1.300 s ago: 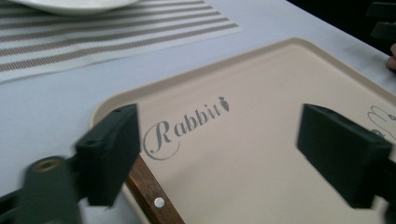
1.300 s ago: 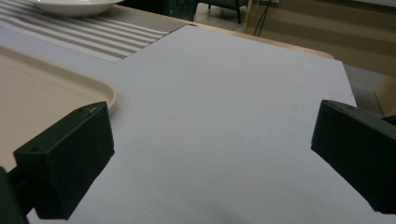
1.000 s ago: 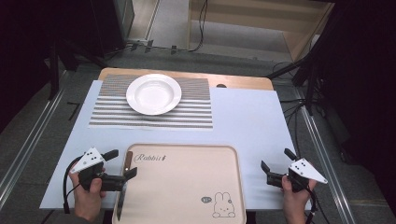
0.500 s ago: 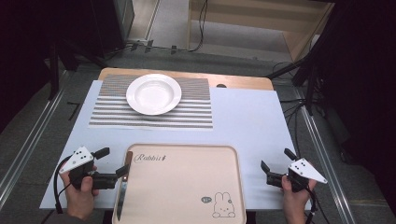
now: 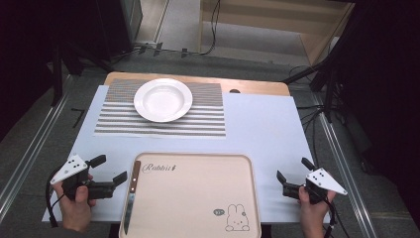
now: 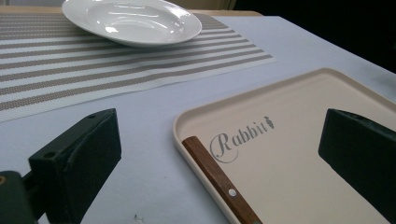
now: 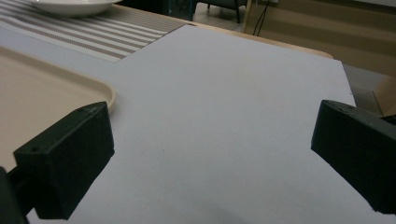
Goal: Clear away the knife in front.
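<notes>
Light falls evenly from above on the pale worktop (image 5: 257, 124), while the floor and room around it sink into near black in the high view. Shadows on the worktop are soft and faint. The white plate (image 6: 133, 21) carries small bright highlights in the left gripper view. In both gripper views the black jaws at the bottom edge look soft and out of focus. All pictures are slightly grainy, with muted colours.
</notes>
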